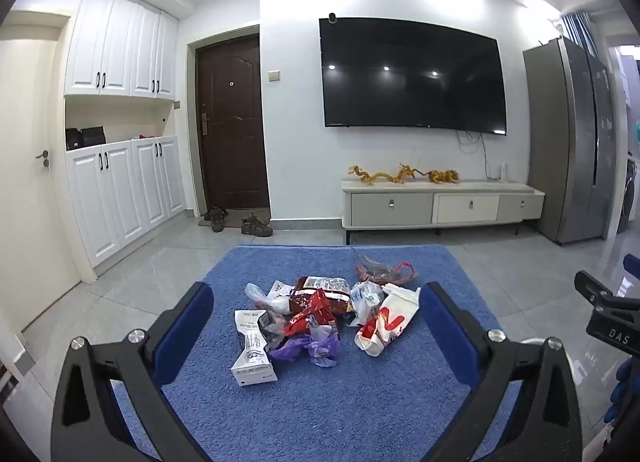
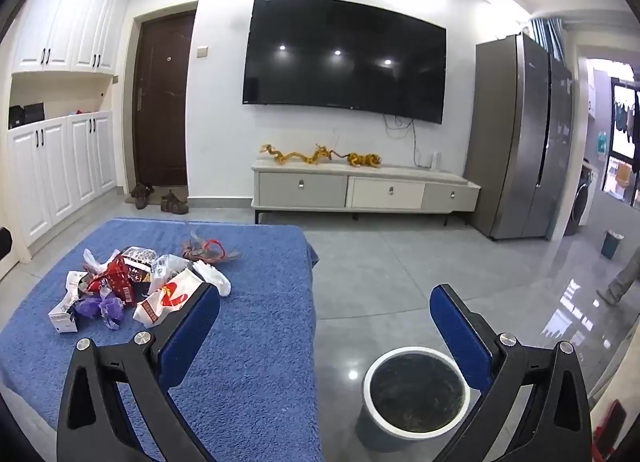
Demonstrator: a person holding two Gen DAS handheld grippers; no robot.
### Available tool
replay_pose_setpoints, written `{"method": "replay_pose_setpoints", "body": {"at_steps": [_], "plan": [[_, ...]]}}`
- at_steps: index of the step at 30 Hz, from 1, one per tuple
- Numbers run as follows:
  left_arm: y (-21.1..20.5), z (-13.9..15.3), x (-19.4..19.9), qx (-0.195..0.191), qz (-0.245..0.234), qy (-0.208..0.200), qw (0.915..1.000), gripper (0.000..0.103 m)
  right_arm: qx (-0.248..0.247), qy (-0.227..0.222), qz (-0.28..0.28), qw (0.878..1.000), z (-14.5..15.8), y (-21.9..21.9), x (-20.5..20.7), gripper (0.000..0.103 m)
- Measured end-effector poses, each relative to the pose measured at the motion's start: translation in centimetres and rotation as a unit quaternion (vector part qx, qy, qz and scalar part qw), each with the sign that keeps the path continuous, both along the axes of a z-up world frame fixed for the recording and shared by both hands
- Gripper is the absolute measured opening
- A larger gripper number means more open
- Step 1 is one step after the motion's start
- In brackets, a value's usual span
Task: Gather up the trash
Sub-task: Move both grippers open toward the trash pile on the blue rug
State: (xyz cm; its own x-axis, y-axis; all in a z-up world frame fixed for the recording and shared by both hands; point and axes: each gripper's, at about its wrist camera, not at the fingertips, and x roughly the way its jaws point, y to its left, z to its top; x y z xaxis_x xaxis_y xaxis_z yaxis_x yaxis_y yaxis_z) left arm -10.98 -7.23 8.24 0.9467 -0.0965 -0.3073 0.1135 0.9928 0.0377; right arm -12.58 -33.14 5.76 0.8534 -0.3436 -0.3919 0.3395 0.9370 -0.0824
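Note:
A heap of trash [image 1: 320, 310] lies on a blue towel-covered table [image 1: 320, 402]: a white carton [image 1: 252, 354], a red wrapper [image 1: 316, 310], purple plastic [image 1: 308, 346], a white and red paper bag [image 1: 384, 326] and clear bags. My left gripper [image 1: 320, 302] is open, held short of the heap with nothing between its blue pads. My right gripper [image 2: 326, 314] is open too, over the table's right edge, the heap [image 2: 132, 290] to its left. A round bin [image 2: 416, 394] with a white rim stands on the floor below the right gripper.
Grey tiled floor [image 2: 400, 262] surrounds the table. A TV cabinet [image 2: 360, 189] stands under a wall TV, a steel fridge [image 2: 520, 141] to the right, white cupboards [image 1: 120, 189] on the left. A person's leg [image 2: 624, 278] and a small teal bin [image 2: 612, 244] are at far right.

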Motion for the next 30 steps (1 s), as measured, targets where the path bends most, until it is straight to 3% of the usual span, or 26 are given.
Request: {"method": "replay_pose_setpoints", "body": {"at_steps": [4,13,21,30], "plan": [[0.2,0.4,-0.3,-0.004,-0.005,-0.007,1.0,0.103,-0.011,-0.016,-0.002,1.0,0.7,0.5,-1.5,0.103],[-1.0,0.7,0.8,0.016,-0.038,0.011,0.9991,0.103,-0.014,-0.03,-0.006,0.999,2.1,0.0,-0.5,0.103],[-1.7,1.3,2.5,0.02,-0.039,0.005,0.999,0.103,-0.026,-0.025,-0.009,0.999,2.2,-0.6,0.5,0.103],[-1.3,-0.7,7.0,0.019,-0.032,0.05,0.9981,0.103,-0.026,0.003,-0.002,1.0,2.1,-2.2,3.2,0.103]]}}
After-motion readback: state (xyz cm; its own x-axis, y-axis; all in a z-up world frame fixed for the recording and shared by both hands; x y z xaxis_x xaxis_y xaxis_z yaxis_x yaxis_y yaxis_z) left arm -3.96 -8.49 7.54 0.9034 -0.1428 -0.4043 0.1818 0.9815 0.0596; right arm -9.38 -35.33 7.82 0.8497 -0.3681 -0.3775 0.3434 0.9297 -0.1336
